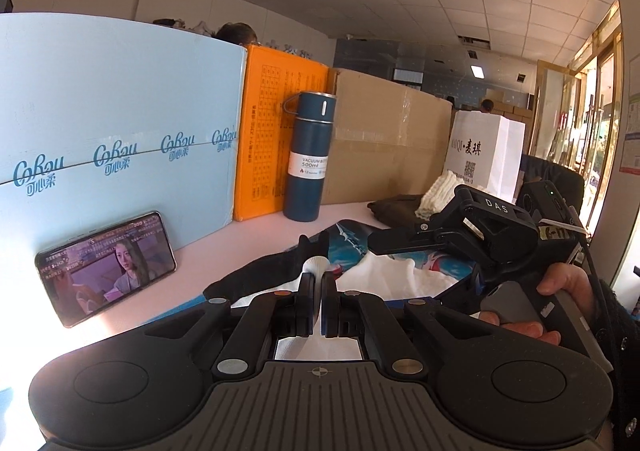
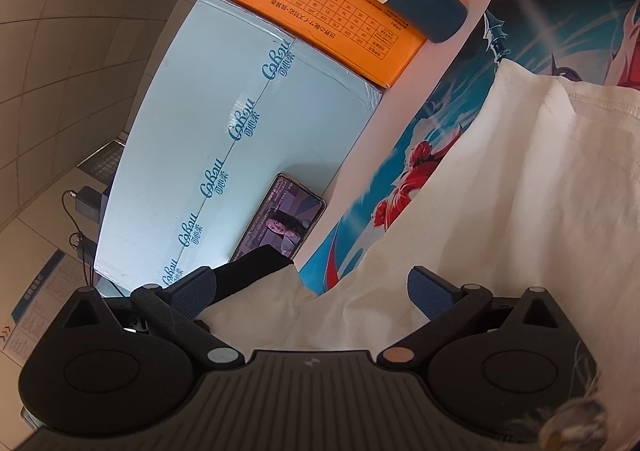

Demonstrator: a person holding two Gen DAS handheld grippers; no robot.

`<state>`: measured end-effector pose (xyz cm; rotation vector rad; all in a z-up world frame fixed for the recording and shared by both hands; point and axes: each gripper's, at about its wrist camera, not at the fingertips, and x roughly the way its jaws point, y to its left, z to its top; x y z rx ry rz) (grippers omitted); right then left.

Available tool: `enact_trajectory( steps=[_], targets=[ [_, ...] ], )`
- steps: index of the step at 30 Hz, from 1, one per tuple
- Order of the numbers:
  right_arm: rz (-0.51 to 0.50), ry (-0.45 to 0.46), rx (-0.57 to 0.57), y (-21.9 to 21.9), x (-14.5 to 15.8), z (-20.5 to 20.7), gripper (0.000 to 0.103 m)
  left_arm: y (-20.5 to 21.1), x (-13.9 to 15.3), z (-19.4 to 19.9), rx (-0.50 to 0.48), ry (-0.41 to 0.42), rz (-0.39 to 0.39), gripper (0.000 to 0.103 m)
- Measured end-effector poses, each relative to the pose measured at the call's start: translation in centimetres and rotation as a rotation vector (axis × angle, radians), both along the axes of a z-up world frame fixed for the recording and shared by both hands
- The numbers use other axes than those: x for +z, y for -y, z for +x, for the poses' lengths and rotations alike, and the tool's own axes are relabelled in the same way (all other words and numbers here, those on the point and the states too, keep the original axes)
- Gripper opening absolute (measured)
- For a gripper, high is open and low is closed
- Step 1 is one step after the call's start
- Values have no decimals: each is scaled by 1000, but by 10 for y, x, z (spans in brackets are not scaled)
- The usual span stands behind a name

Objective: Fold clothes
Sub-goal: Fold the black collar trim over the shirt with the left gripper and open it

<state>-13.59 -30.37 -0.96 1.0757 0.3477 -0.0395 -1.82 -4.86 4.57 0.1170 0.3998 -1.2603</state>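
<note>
- The left gripper (image 1: 317, 275) had its jaws pressed together on a bunched bit of the white shirt (image 1: 384, 279); a small tuft of cloth stood up out of the pinch.
- The right gripper (image 2: 312, 291) had its jaws spread wide, with shirt cloth lying between and under them but nothing clamped.
- The shirt lay partly on the printed mat (image 2: 404, 171), which covered the middle of the tabletop (image 1: 224, 255); a hemmed edge reached toward the mat's far end, and a dark piece (image 1: 256, 271) showed at the shirt's left side. Whether that was part of the shirt or another garment could not be told.
- Judged from this, a fold was in hand: one part of the shirt gripped and lifted, the other gripper placed to take hold.
- The next move seemed to call for the right jaws to close on cloth, so both grippers could carry the shirt evenly without it sagging or twisting.
- The left gripper pointed nearly level toward the boxes along the tabletop's far edge. The right gripper was rolled on its side, pointing leftward across the mat, with the person's hand (image 1: 560, 283) wrapped round its handle.
- A phone (image 1: 106, 265) leaned at the far left edge, a flask (image 1: 308, 159) stood at the far edge, and folded cloths (image 1: 400, 207) lay toward the far right corner.
</note>
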Motion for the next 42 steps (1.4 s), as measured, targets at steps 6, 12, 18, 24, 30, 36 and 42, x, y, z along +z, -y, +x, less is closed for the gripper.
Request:
enact_trajectory(
  steps=[6,12,18,24,30,36,42],
  targets=[
    [3,0,-2,1,0,-1,103,-1,-12,-6,-18,-52,39,2],
    [0,2,-16,2,2,-3,103,-3,-19,-5,-6,-74,47,2],
    [3,9,-34,4,0,-6,103,-7,-18,-2,15,-71,23,2],
    [34,44,-88,10,0,-13,103,-10,-20,3,42,-70,20,2],
    [107,65,-116,20,-6,-18,103,-13,-18,4,46,-64,6,2],
    [133,65,-147,29,-8,-22,103,-25,-2,-20,-79,36,-57,2],
    [150,72,-164,33,-10,-24,103,-39,6,-47,-239,80,-52,2]
  ],
)
